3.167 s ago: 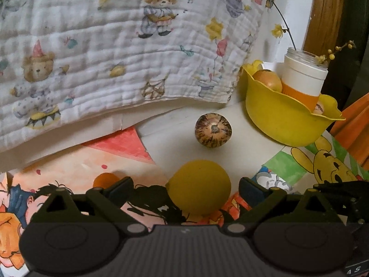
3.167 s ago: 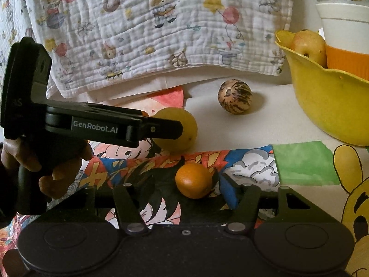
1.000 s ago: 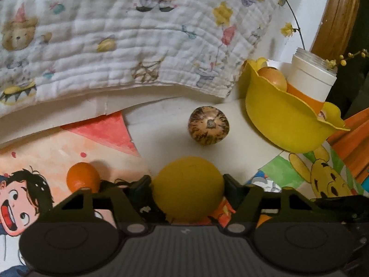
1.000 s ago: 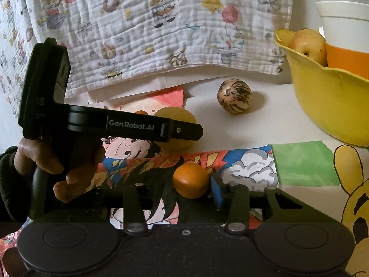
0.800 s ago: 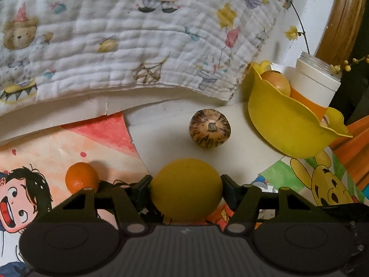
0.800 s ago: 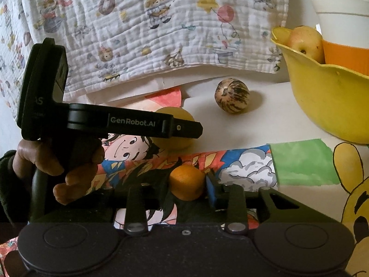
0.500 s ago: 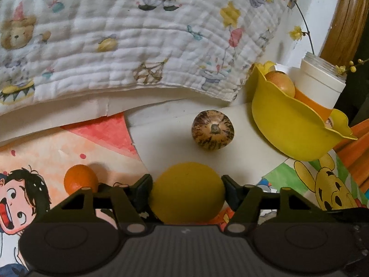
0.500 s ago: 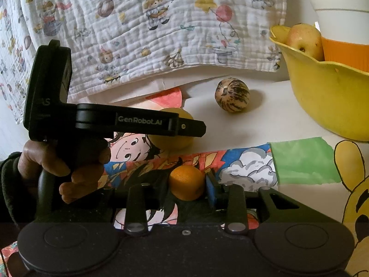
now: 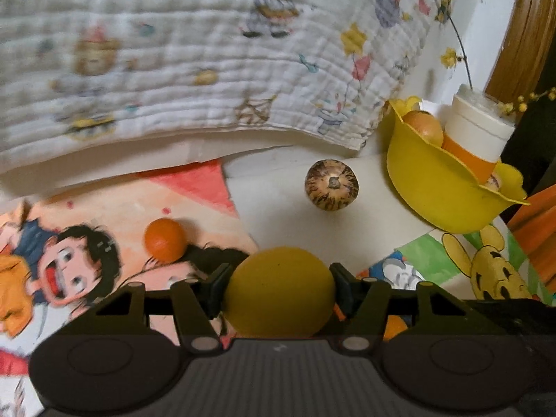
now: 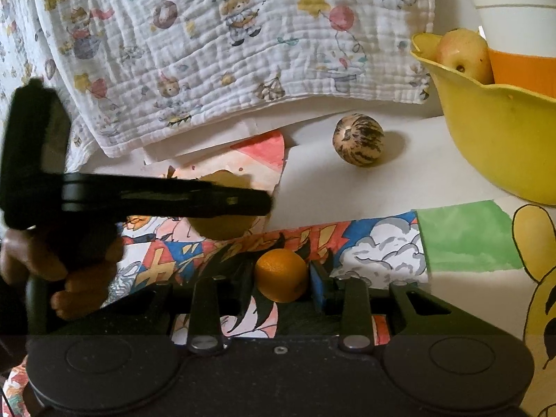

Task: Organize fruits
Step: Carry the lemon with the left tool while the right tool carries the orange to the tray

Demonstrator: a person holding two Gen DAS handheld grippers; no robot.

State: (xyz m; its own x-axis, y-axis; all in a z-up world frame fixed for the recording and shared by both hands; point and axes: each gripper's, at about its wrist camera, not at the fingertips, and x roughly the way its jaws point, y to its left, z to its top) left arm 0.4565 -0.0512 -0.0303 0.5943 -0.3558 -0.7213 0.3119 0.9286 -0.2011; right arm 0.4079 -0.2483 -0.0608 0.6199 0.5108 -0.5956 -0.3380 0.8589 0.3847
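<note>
— State of the left tongs (image 9: 279, 285)?

— Set at a middling width and clamped on the round yellow fruit (image 9: 278, 307), one pad on each side of its widest part. Held low over the cartoon drawings on the desk (image 9: 295, 229). Cannot tell whether clear of the paper.

— And the right tongs (image 10: 282, 278)?

— Narrow. Just been closing, and now pinching a small orange (image 10: 280, 267) across its middle, low over the comic drawing.

— Handling of the yellow fruit?

— Looks firm, smooth-skinned and fairly heavy. Likely to roll or squirt out if gripped off-centre. Best kept on the widest line, as now, with steady pressure.

— Handling of the orange?

— Seems lighter and softer. Probably offers grip through its pebbly skin, but bruises under a hard squeeze. Needs only a light pinch.

— Anything else to sort?

— Second small orange (image 9: 165, 239) loose on the drawing, left of the yellow fruit. Striped brown-and-cream fruit (image 9: 332, 185) alone on white paper, near the yellow bowl (image 9: 434, 187). Already holds an apple-like fruit (image 9: 424, 127), with a white-and-orange cup (image 9: 476, 132) right behind.

— Advice for the bowl?

— Lower gently rather than drop. Mind the fruit inside.
</note>
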